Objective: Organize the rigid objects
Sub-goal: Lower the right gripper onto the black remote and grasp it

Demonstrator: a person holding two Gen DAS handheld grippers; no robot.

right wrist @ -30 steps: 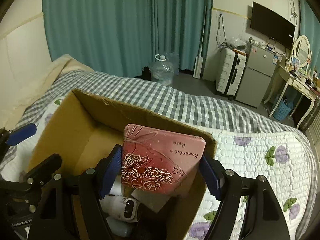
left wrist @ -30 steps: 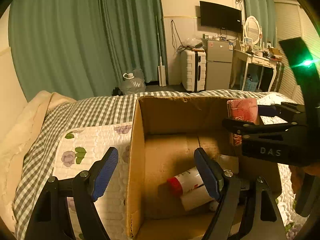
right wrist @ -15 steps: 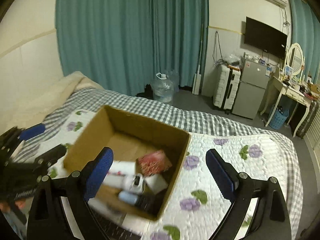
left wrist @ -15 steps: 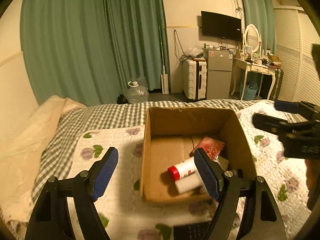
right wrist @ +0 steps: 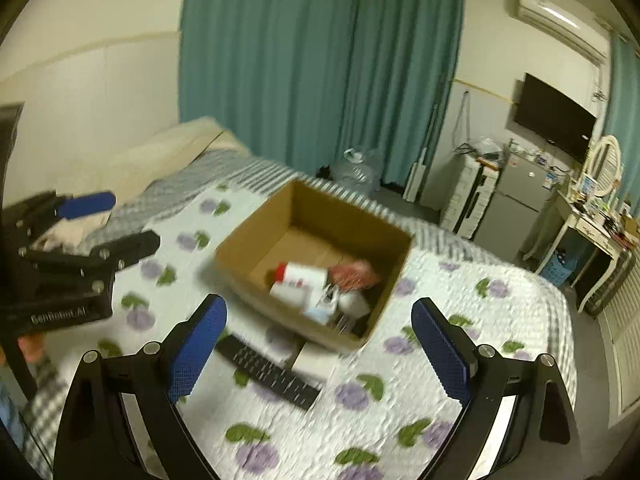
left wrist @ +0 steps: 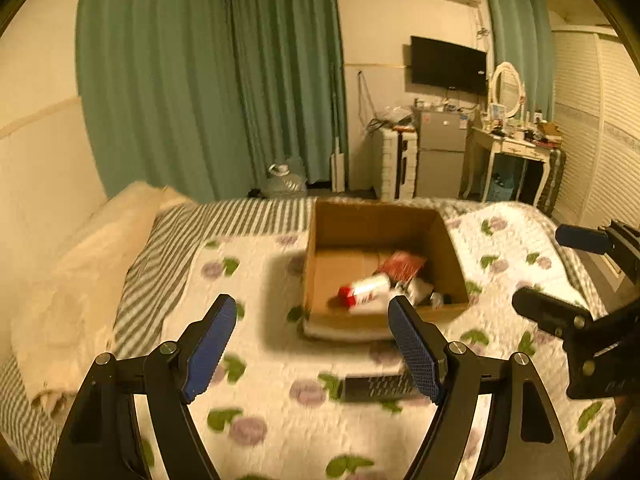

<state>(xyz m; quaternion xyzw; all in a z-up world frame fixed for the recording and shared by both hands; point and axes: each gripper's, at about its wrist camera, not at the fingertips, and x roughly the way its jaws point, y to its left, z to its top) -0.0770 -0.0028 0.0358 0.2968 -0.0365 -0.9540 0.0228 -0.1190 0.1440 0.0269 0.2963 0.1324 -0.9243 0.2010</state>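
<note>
An open cardboard box point(left wrist: 328, 320) point(right wrist: 248, 252) sits on the flowered quilt. Inside lie a red rose-patterned tin point(left wrist: 402, 266) point(right wrist: 354, 274), a white bottle with a red cap point(left wrist: 362, 292) point(right wrist: 300, 274) and other small items. A black remote point(left wrist: 378, 387) point(right wrist: 266, 372) lies on the quilt in front of the box, beside a flat white item point(right wrist: 316, 358). My left gripper point(left wrist: 310, 348) is open and empty, well back from the box. My right gripper point(right wrist: 318, 350) is open and empty, also back from the box.
The quilt point(right wrist: 360, 420) covers the bed, with a cream blanket point(left wrist: 80, 272) at the left. Green curtains, a water jug point(left wrist: 286, 184), a suitcase, a small fridge point(left wrist: 440, 156) and a dressing table point(left wrist: 512, 160) stand beyond the bed.
My right gripper let go of the red tin, which now lies in the box. Both grippers pulled back and up from the box, bringing the remote into view.
</note>
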